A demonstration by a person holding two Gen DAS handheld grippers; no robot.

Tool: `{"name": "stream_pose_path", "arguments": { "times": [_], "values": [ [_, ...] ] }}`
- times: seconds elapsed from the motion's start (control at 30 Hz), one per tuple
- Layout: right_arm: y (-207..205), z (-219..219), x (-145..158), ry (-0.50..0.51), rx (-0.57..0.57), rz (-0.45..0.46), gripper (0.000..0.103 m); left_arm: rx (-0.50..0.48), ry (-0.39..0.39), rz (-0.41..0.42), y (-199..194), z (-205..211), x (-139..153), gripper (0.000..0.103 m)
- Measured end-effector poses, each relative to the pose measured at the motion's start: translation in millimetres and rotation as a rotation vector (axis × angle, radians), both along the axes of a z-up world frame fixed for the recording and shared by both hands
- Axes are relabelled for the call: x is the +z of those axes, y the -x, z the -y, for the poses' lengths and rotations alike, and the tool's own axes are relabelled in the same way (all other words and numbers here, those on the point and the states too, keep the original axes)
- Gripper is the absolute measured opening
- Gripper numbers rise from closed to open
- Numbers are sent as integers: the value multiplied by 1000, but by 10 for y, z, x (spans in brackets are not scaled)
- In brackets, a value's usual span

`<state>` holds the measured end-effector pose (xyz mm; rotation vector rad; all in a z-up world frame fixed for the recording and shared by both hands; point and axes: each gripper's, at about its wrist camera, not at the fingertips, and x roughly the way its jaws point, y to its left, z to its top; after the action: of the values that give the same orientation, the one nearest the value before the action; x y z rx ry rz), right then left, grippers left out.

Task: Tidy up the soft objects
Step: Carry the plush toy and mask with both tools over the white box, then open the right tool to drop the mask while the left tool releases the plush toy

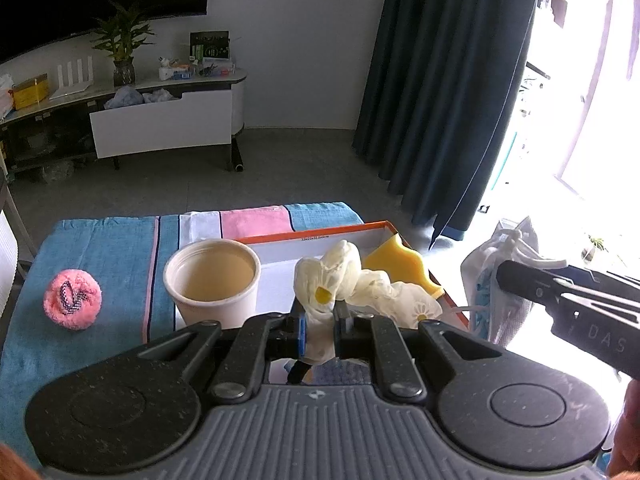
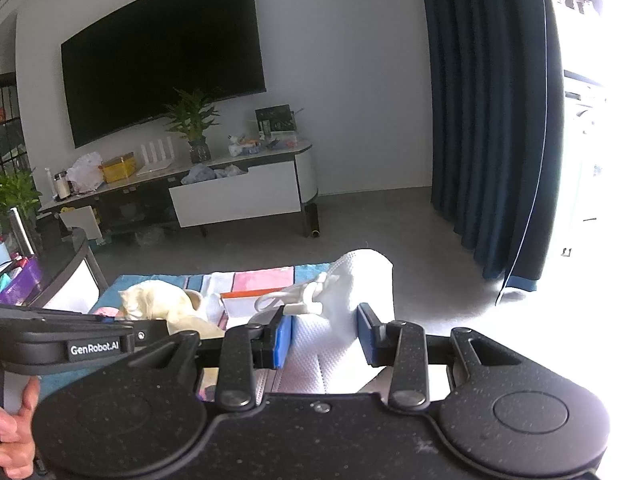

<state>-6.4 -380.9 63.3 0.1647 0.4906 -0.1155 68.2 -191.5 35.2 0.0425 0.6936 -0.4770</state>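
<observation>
The left gripper is clenched tight on a cream cloth with daisy prints, the fabric pinched between its blue pads and trailing forward over the near edge of the orange-rimmed box. Most of the cloth hangs or lies just inside that box, bunched and twisted. The right gripper grasps a white drawstring bag — its pads press the textured fabric from both sides, and the cord with its white toggle loops off toward the box. From the left wrist view the bag sits to the right of the box, off the table's edge, with the right gripper's dark body beside it.

Inside the box, behind the cloth, lies a yellow sponge against the right wall. A pale paper cup stands touching the box's left side. Left of the box, well apart, a pink fluffy ball rests on the striped towel — blue, white and pink — covering the table.
</observation>
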Motion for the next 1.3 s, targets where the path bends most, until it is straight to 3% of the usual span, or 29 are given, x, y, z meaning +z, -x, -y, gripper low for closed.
{"name": "stream_pose_path", "arguments": {
  "times": [1.3],
  "values": [
    [-486, 136, -298, 14, 9, -99, 47, 43, -21, -12, -457, 353, -27, 15]
  ]
}}
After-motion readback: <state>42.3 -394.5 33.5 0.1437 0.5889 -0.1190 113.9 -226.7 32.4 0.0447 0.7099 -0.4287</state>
